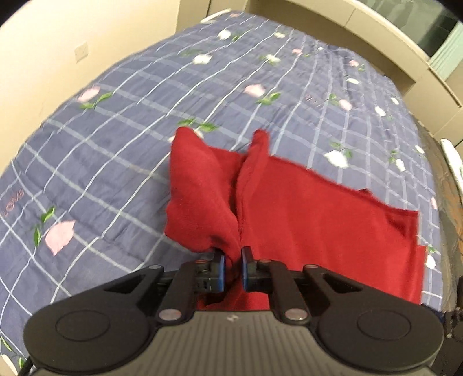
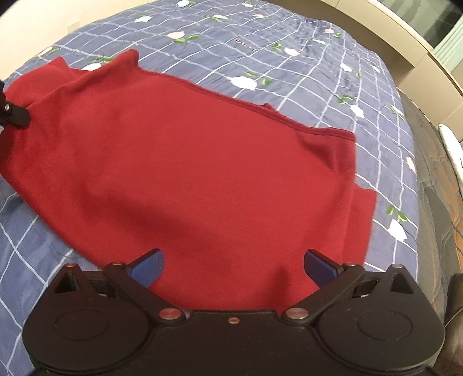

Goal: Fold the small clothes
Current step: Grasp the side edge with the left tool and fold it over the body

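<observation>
A dark red garment [image 1: 303,217] lies on a blue checked bedspread with flowers [image 1: 130,110]. My left gripper [image 1: 233,254] is shut on a bunched fold at the garment's left end, and the cloth rises in two peaks ahead of the pads. In the right wrist view the red garment [image 2: 188,162] spreads wide and mostly flat over the bedspread [image 2: 318,49]. My right gripper [image 2: 233,260] hangs open over the garment's near edge, with cloth below its blue pads [image 2: 150,267] but nothing pinched. A black piece of the other gripper [image 2: 14,114] shows at the left edge, at the cloth.
A beige bed frame or ledge [image 1: 376,37] runs along the far side, with a window [image 1: 428,26] behind it. A wall with a socket [image 1: 81,52] stands at the left. The bed's dark side [image 2: 434,179] drops off at the right.
</observation>
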The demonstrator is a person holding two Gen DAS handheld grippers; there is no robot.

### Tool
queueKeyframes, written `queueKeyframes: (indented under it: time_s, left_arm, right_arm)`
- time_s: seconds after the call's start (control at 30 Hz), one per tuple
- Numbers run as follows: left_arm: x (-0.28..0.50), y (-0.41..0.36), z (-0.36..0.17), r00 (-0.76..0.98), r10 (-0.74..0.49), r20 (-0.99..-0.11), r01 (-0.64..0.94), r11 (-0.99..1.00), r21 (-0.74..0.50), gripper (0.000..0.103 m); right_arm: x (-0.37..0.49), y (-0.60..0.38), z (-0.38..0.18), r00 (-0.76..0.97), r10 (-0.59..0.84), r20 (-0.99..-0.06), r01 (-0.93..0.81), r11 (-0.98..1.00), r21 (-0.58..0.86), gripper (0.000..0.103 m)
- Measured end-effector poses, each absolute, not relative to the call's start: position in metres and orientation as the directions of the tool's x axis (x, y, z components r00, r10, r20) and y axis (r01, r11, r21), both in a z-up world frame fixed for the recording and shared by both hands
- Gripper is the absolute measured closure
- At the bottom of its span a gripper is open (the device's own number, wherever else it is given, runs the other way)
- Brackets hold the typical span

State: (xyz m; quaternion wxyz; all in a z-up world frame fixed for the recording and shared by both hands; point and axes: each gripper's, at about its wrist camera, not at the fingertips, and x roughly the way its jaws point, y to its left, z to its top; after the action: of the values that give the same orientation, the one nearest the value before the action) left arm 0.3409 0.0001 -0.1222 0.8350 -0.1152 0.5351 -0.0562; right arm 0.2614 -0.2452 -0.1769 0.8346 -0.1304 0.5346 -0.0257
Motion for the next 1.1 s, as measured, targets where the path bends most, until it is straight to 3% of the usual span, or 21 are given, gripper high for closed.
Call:
queueKeyframes:
  time_s: [0.37, 0.6, 0.87, 1.0, 1.1]
  left_arm:
    - [0.311, -0.15, -0.062, 0.456, -0.345, -0.82, 0.346, 0.918, -0.194, 0.093]
    - [0.287, -0.23, -0.089, 0.34, -0.368, -0.865, 0.507, 0.847, -0.161, 0.093]
    - [0.276, -0.25, -0.113, 0.272, -0.332, -0.904, 0.55, 0.824, -0.137, 0.089]
    - [0.28, -0.24, -0.11, 0.23, -0.371, -0.9, 0.52, 0.828, -0.208, 0.053]
    - [0.278, -0.234, -0.106, 0.226, -0.372, -0.9, 0.511, 0.832, -0.215, 0.048]
  right_arm:
    - [0.206, -0.308, -0.156, 0.442, -0.202, -0.874, 0.013, 0.976, -0.219, 0.001]
    - [0.164, -0.353, -0.159, 0.388, -0.277, -0.879, 0.121, 0.961, -0.25, 0.001]
    - [0.137, -0.381, -0.165, 0.343, -0.301, -0.89, 0.23, 0.945, -0.231, 0.001]
    - [0.134, -0.387, -0.167, 0.325, -0.296, -0.898, 0.269, 0.94, -0.212, 0.001]
    - [0.135, -0.39, -0.167, 0.321, -0.286, -0.903, 0.292, 0.937, -0.193, 0.001]
